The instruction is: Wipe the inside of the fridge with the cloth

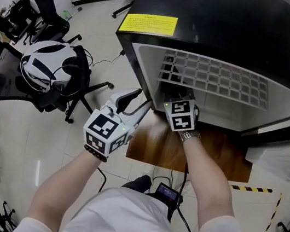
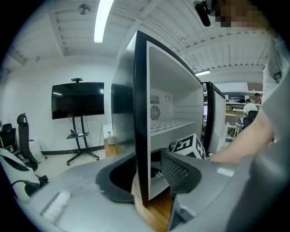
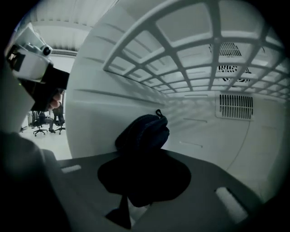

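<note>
A small black fridge (image 1: 232, 28) stands open on a wooden stand, its white inside (image 3: 113, 104) crossed by a white wire shelf (image 1: 218, 78). My right gripper (image 3: 144, 170) reaches in under that shelf and is shut on a bunched dark blue cloth (image 3: 143, 131), which sticks out past the tips, close to the left inner wall. My left gripper (image 2: 144, 170) straddles the front edge of the fridge's left side wall (image 2: 141, 136) near its bottom corner and is shut on it. In the head view the left gripper (image 1: 134, 101) meets that same edge.
The wooden stand (image 1: 216, 153) juts out in front of the fridge. The open door (image 1: 289, 149) hangs at the right. Office chairs and a white-and-black helmet (image 1: 43, 64) crowd the floor at left. Yellow-black tape (image 1: 251, 189) marks the floor. A TV on a stand (image 2: 77, 99) stands behind.
</note>
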Demonstrator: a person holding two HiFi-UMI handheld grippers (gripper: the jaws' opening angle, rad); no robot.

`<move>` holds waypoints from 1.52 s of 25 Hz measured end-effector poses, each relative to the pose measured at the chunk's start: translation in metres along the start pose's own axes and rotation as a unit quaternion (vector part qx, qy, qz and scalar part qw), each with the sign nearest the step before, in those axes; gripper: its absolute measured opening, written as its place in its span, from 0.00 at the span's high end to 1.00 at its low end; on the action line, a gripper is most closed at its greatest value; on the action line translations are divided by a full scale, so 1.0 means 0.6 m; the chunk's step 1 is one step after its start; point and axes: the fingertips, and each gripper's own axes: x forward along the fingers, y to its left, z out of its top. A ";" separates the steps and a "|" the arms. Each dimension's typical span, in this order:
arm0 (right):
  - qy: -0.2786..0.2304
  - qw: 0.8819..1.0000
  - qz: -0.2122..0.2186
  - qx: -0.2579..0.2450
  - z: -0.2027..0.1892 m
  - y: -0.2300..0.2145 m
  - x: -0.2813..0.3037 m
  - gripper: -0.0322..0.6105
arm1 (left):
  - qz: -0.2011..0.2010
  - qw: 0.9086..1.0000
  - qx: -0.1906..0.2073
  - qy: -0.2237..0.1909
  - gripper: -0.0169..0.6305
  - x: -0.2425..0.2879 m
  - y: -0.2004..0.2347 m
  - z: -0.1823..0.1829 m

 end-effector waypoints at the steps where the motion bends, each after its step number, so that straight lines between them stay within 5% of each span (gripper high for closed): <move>1: -0.001 1.000 -0.004 0.002 0.001 -0.004 0.004 0.83 | 0.000 1.000 0.000 -0.001 0.72 0.000 0.000 0.000; 38: -0.015 0.996 -0.084 0.025 0.002 -0.093 0.090 0.83 | -0.008 1.000 0.010 -0.006 0.72 0.000 0.001 0.000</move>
